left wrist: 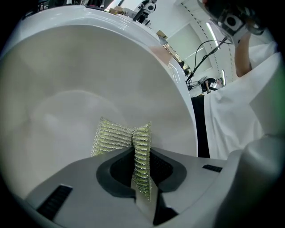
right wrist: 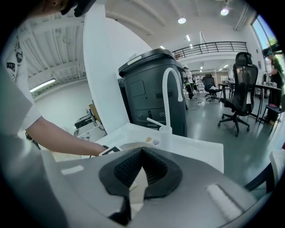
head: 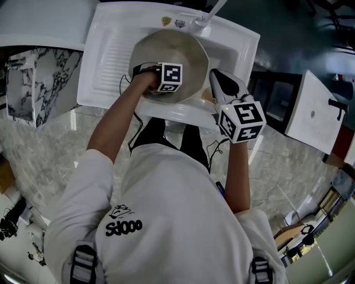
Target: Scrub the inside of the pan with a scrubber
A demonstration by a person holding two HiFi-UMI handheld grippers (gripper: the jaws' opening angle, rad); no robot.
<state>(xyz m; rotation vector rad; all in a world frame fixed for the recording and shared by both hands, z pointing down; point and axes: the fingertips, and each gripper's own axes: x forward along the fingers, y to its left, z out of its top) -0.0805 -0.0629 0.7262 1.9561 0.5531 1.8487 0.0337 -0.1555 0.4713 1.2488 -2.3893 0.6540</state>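
A pale, round pan rests in the basin of a white sink. My left gripper reaches down into the pan. In the left gripper view the left gripper is shut on a yellow-green mesh scrubber, which presses against the pan's smooth inner wall. My right gripper sits at the pan's right rim. In the right gripper view the right gripper has its jaws closed on a pale strip that looks like the pan's handle.
A white faucet rises at the sink's back edge, also seen as the faucet in the right gripper view. A ribbed drainboard lies left of the basin. A dark bin stands behind the sink, and an office chair beyond.
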